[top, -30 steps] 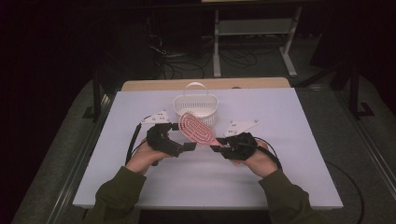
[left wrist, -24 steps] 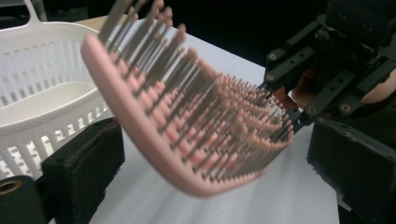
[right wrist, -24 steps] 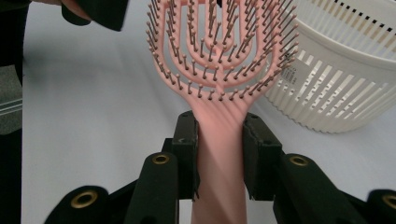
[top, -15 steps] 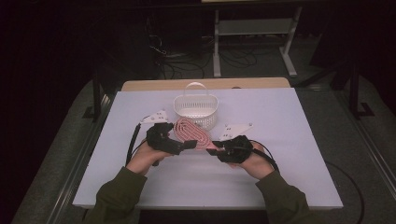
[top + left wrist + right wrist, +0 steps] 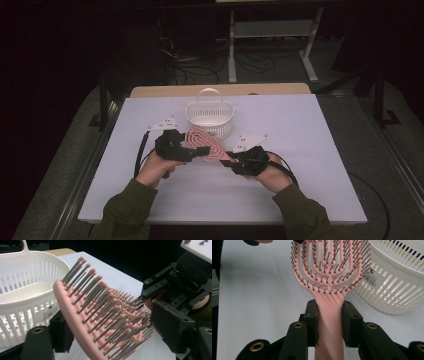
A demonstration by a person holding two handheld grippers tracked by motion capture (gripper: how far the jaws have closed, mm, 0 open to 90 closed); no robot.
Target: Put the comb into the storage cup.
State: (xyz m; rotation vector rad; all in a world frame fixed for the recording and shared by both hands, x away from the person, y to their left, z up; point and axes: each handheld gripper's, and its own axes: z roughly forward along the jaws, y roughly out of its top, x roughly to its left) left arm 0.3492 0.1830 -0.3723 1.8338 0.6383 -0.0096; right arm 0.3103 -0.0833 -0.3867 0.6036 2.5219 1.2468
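Nearest the R side: right gripper [image 5: 329, 307] squeezing both pads flat on the handle [image 5: 329, 325] of the pink hairbrush [image 5: 328, 272], narrow gap, firm grip, nothing else in it.

Risks from here:
1. Pinching down on pins, not solid plastic. Left gripper [image 5: 112, 327] sitting about half open w/ the brush head between its jaws, having just been closing; 1 pad backing the smooth side, the other nearing the pin tips, not yet clearly pressing. Bending pins or sliding off them being likely if closing further.
2. Twisting the handle inside the R pads, since an off-centre squeeze at the head would be levering against a slim, smooth neck.
3. Letting go w/ the R before the L is biting properly, meaning dropping onto the table [image 5: 262, 302].
4. Knocking the basket [image 5: 392, 290], sitting just beyond and beside the head.

Orientation: long axis running straight out ahead of the R jaws, roughly level, handle end in the jaws, head end pointing away toward the L gripper. Pins facing up toward the R camera, back facing the table. Hanging between the 2 grippers, just short of the basket wall; touching the tabletop or not, can't tell.
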